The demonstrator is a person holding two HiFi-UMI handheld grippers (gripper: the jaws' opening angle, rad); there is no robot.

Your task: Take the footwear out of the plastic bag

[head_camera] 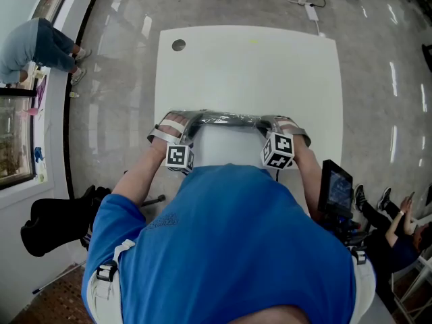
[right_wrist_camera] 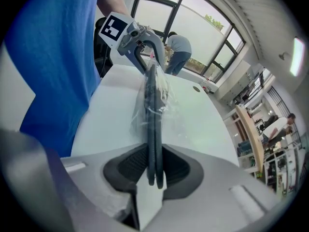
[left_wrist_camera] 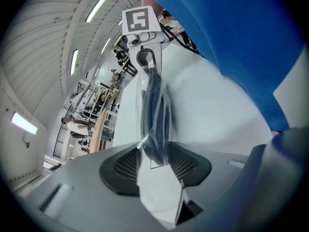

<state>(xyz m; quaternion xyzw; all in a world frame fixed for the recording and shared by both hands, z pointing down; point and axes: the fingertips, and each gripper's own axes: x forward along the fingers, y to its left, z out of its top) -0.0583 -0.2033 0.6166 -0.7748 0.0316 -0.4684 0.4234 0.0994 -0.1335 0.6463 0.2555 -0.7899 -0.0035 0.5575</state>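
A clear plastic bag [head_camera: 226, 120] with dark flat footwear inside hangs stretched between my two grippers, just above the near part of the white table [head_camera: 250, 66]. My left gripper [head_camera: 191, 125] is shut on the bag's left end. In the left gripper view its pads pinch the plastic and the dark footwear [left_wrist_camera: 154, 115] edge-on. My right gripper [head_camera: 267, 127] is shut on the right end. There, two thin dark soles [right_wrist_camera: 153, 105] sit between the pads. Each gripper view shows the other gripper at the far end: the right gripper [left_wrist_camera: 143, 57] and the left gripper [right_wrist_camera: 140, 45].
A round hole [head_camera: 178, 44] marks the table's far left corner. A person in grey [head_camera: 34, 46] bends over by the window at left. A dark screen [head_camera: 336, 191] stands at my right, with a seated person [head_camera: 395, 231] behind it. A black seat [head_camera: 54, 225] is at lower left.
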